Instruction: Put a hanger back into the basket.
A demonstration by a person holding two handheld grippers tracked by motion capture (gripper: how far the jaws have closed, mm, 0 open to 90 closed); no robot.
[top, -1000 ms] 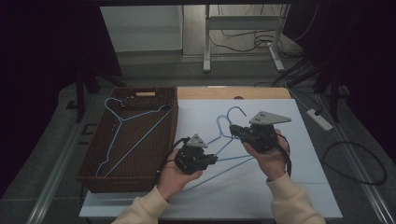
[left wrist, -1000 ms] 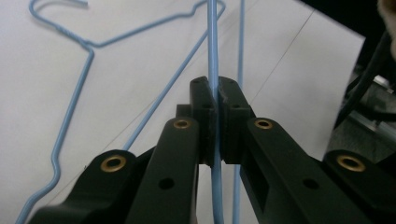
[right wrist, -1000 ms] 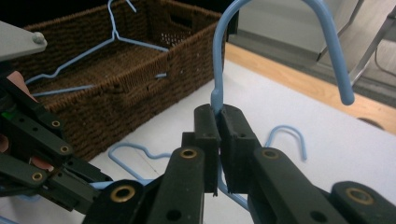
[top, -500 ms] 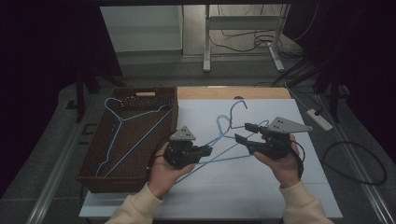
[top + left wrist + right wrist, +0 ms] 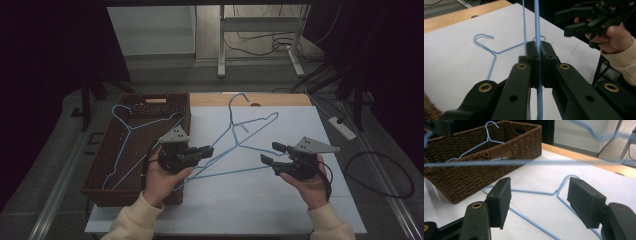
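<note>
My left gripper [image 5: 210, 150] [image 5: 538, 50] is shut on the thin wire of a blue hanger [image 5: 232, 122] [image 5: 537, 25], which hangs lifted above the white sheet with its hook toward the far edge. That wire crosses blurred in the right gripper view [image 5: 499, 163]. My right gripper [image 5: 270, 152] [image 5: 540, 185] sits to the right of the hanger, apart from it. Its jaws have just been opening and nothing is between them. A second blue hanger [image 5: 531, 192] [image 5: 496, 53] lies flat on the sheet.
A brown wicker basket [image 5: 105, 165] [image 5: 486, 175] stands at the left of the table with another blue hanger [image 5: 127, 127] [image 5: 487, 137] in it. A wooden strip [image 5: 280, 100] runs along the far table edge. A power strip [image 5: 342, 127] and cables lie on the floor to the right.
The right gripper let go of the hanger, opened, and drew away right and toward the person. The left gripper rose and shifted left with the hanger, whose hook swung toward the far edge.
</note>
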